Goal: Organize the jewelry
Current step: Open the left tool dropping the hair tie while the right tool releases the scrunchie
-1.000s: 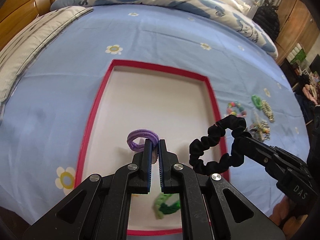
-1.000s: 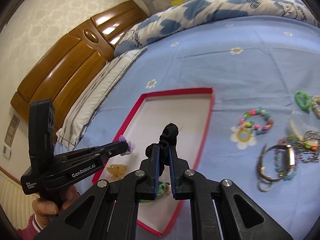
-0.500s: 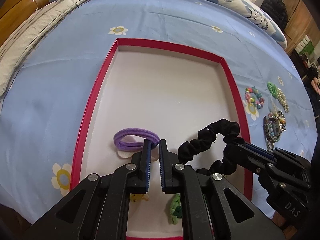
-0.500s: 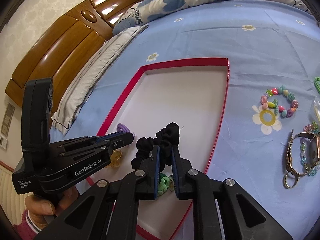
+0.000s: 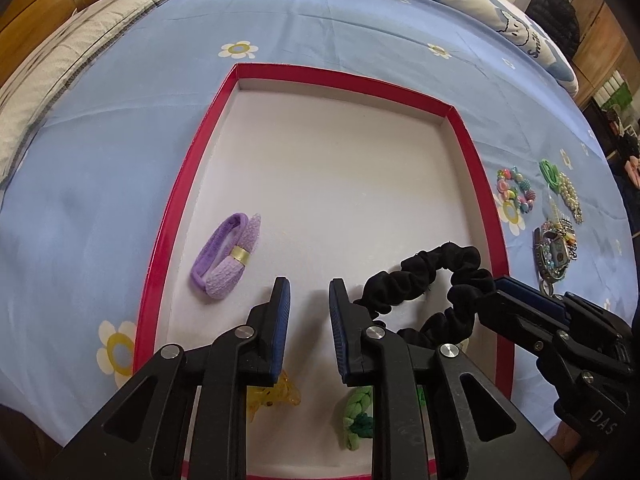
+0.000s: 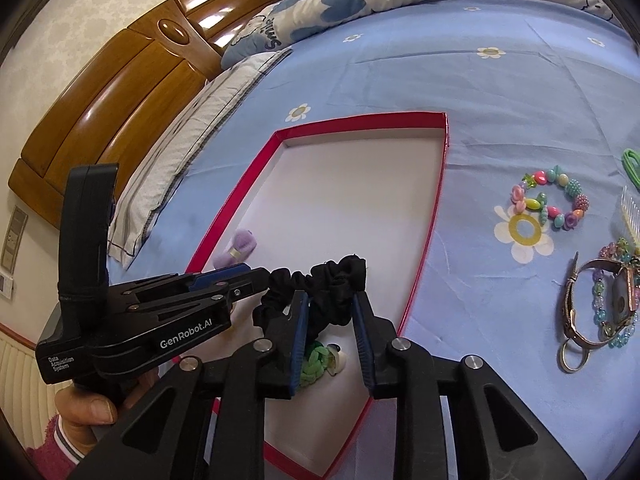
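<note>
A red-rimmed white tray (image 5: 476, 184) lies on the blue bed sheet. On its floor lies a purple hair tie (image 5: 226, 256), apart from my left gripper (image 5: 309, 304), whose jaws are opening with nothing between them. A black scrunchie (image 5: 424, 276) rests on the tray at the right. In the right wrist view the scrunchie (image 6: 332, 276) sits loosely between the opening jaws of my right gripper (image 6: 331, 320), leaning on the left pad. The left gripper (image 6: 256, 276) reaches in from the left, beside the purple tie (image 6: 240, 246).
A yellow claw clip (image 5: 276, 394) and a green braided tie (image 5: 358, 412) lie at the tray's near end. Right of the tray (image 6: 436, 200) on the sheet are a beaded bracelet (image 6: 550, 200), a watch (image 6: 600, 304) and a comb (image 6: 632, 212). A pillow and wooden headboard stand beyond.
Both grippers came down to the tray and their jaws parted. The purple tie dropped from the left gripper onto the tray floor. The black scrunchie settled on the tray.
</note>
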A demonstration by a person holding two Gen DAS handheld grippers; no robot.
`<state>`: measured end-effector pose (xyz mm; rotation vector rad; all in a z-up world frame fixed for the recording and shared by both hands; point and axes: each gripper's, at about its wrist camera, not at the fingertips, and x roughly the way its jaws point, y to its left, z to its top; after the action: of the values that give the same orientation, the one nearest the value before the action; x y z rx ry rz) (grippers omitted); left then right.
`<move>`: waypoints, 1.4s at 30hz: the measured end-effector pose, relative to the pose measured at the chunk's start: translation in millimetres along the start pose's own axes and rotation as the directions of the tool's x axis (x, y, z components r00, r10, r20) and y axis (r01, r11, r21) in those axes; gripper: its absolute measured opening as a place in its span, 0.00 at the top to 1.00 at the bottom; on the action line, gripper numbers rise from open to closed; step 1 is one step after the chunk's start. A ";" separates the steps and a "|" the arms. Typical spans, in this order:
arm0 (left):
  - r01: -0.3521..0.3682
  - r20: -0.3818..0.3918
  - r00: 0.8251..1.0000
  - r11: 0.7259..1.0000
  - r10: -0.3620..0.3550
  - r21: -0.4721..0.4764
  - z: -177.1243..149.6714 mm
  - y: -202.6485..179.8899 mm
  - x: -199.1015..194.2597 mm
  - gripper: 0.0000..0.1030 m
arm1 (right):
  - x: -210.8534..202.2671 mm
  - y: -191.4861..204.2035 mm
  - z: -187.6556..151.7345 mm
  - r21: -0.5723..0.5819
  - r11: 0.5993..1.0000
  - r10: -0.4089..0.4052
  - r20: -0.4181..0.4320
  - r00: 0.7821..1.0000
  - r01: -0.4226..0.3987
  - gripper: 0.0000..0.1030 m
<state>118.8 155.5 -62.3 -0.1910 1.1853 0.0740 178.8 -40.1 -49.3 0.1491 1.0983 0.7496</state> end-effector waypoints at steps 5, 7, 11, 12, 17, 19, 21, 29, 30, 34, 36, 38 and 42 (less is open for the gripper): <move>0.001 0.001 1.000 1.000 -0.001 -0.001 -0.1 -0.1 0.1 0.83 | -1.2 -1.7 -2.5 0.000 1.000 -0.006 0.001 1.000 0.006 0.74; 0.003 0.000 1.000 1.000 -0.003 -0.005 0.0 1.4 0.1 0.83 | -1.6 -2.3 -3.2 0.006 1.000 -0.007 0.001 1.000 0.007 0.74; 0.022 0.002 1.000 0.999 -0.022 -0.027 -0.2 6.5 -2.5 0.83 | -4.4 -1.0 -2.7 0.006 1.000 -0.011 0.008 1.000 0.011 0.74; 0.028 0.006 1.000 0.999 -0.028 -0.031 -0.3 7.7 -4.4 0.83 | -5.6 -0.7 -2.4 0.006 1.000 -0.011 0.010 1.000 0.011 0.74; 0.053 0.035 0.998 0.998 -0.052 -0.035 -2.0 10.6 -18.0 0.77 | -15.0 -2.4 -3.4 0.017 1.000 -0.010 0.036 0.999 0.009 0.71; 0.055 0.049 0.997 0.998 -0.054 -0.032 -2.7 11.4 -23.4 0.75 | -18.4 -3.5 -4.7 0.022 1.000 -0.004 0.042 0.999 0.003 0.68; 0.057 0.058 0.997 0.998 -0.055 -0.033 -2.7 12.0 -27.4 0.75 | -21.7 -4.0 -5.8 0.025 1.000 -0.001 0.047 0.999 0.000 0.68; 0.085 0.085 0.993 0.995 -0.080 -0.057 -2.4 13.6 -40.8 0.75 | -43.5 -12.1 -9.8 0.051 0.999 -0.003 0.082 0.997 -0.001 0.67; 0.087 0.088 0.993 0.995 -0.082 -0.056 -2.5 12.9 -42.7 0.75 | -46.0 -13.7 -10.2 0.055 0.998 -0.006 0.086 0.996 0.001 0.67; 0.097 0.104 0.990 0.995 -0.093 -0.039 -3.1 3.0 -51.8 0.69 | -63.7 -26.4 -15.4 0.081 0.997 -0.029 0.115 0.993 0.019 0.63; 0.107 0.112 0.988 0.994 -0.104 -0.027 -3.6 -3.6 -56.0 0.69 | -72.6 -35.2 -20.1 0.095 0.995 -0.048 0.128 0.991 0.036 0.62; 0.114 0.118 0.987 0.993 -0.111 -0.011 -3.7 -12.1 -59.2 0.69 | -80.6 -44.9 -25.0 0.113 0.992 -0.069 0.135 0.988 0.054 0.62; 0.132 0.115 0.984 0.991 -0.134 0.020 -4.9 -30.2 -61.7 0.66 | -98.8 -70.1 -36.9 0.168 0.982 -0.112 0.147 0.983 0.087 0.61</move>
<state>95.9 127.5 -3.6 -0.2518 1.0541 -0.0390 157.1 -162.5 -24.9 0.2829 1.0090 0.5495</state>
